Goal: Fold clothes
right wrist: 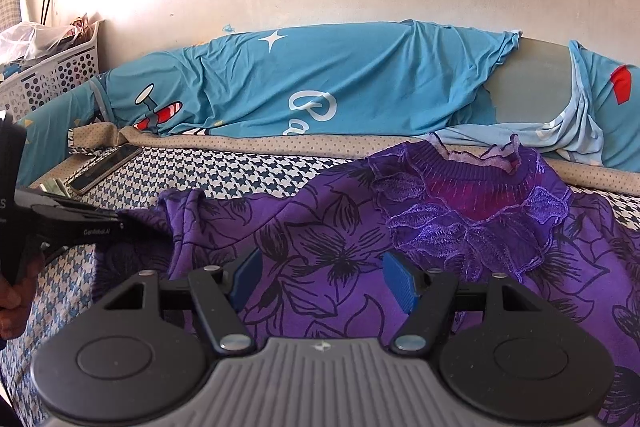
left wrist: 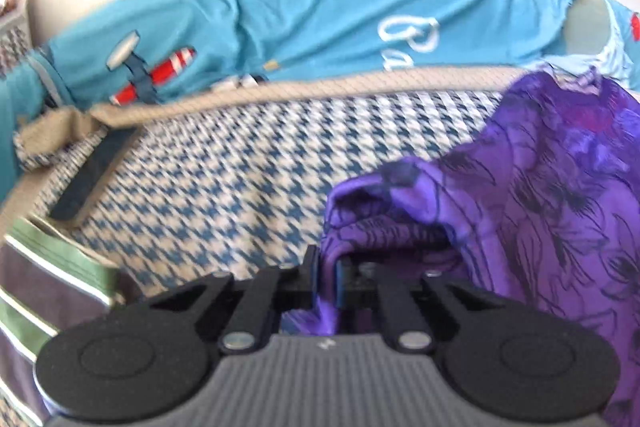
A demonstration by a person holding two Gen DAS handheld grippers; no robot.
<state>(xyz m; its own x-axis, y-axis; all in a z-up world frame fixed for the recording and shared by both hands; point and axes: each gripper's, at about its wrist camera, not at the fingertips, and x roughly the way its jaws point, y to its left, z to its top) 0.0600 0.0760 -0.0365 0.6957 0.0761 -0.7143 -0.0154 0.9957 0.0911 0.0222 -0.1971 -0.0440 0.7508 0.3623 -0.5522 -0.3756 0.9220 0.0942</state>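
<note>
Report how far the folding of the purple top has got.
Done: the purple top lies spread on the houndstooth bed cover. In hand: the left tool is shut on its sleeve edge; the right tool hovers open above it. Left: every fold.

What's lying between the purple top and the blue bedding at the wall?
In the right wrist view, houndstooth sheet, then a beige dotted border strip separate the purple top from the blue bedding.

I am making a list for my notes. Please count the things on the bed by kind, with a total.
Purple floral garment: 1
Phone: 1
Blue pillows with printed covers: 2
Total: 4
</note>
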